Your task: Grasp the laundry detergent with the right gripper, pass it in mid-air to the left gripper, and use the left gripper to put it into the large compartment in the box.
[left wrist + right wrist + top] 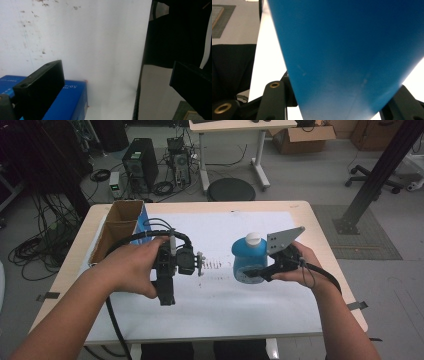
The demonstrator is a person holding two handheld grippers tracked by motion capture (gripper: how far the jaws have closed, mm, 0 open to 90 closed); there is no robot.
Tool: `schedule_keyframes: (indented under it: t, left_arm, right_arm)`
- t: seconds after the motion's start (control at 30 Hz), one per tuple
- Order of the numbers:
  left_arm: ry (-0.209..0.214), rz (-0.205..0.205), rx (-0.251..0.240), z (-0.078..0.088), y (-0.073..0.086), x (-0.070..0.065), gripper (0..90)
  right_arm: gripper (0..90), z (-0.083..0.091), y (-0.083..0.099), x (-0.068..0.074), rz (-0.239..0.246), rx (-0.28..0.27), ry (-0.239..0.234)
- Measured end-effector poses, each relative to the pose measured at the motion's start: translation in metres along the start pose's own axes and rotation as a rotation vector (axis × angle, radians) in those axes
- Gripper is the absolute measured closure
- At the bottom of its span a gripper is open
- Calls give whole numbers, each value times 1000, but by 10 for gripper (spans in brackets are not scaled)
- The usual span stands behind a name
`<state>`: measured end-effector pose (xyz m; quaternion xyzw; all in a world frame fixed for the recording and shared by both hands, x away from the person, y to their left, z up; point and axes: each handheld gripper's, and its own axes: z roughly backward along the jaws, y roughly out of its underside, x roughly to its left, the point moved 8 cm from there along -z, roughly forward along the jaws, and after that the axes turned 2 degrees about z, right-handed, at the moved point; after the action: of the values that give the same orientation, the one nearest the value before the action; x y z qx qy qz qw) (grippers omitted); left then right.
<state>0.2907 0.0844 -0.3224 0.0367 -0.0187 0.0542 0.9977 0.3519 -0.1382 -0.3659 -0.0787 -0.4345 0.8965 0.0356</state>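
A blue bottle [248,255] with a white cap [253,238] is held upright over the white sheet [225,305], right of the middle. My right gripper [254,272] is shut on its lower body, one jaw on each side. In the right gripper view the bottle [347,50] stands close up between the two black jaws of the right gripper [337,105]. My left gripper [166,295] is in the left hand, left of the middle and apart from the bottle. In the left gripper view the left gripper [115,75] has wide-apart jaws with nothing between them.
An open cardboard box [120,227] stands at the table's back left with a blue box [143,222] beside it. A blue box [72,100] lies under one jaw in the left gripper view. Dark smudges [212,265] mark the sheet. Computer towers, cables and a round stool sit on the floor beyond.
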Motion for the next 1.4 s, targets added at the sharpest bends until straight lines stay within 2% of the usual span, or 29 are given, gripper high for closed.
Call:
schedule_keyframes:
  t: [0.2,0.37,0.5,0.53,0.7,1.0,1.17,1.4]
  left_arm:
    - [-6,0,-7,7,-5,3,2]
    - [-11,-5,-15,11,-8,3,2]
    - [-7,-5,-11,12,-9,3,2]
    - [-2,-7,-9,13,-9,3,2]
    - [12,-13,-17,14,-10,2,2]
    - [14,-24,-25,14,-14,4,2]
    - [14,-24,-25,13,-14,4,2]
    - [18,-30,-19,12,-15,4,2]
  right_arm:
    - [458,-5,-4,14,19,-24,-15]
    - [457,-14,-8,26,27,-64,-30]
    - [456,-26,-8,35,31,-74,-48]
    - [456,-34,-9,40,33,-76,-61]
    - [456,-45,-11,46,30,-90,-83]
    - [455,-66,-20,57,22,-128,-121]
    - [455,-78,-24,60,21,-126,-132]
    - [454,-98,-39,66,33,-136,-142]
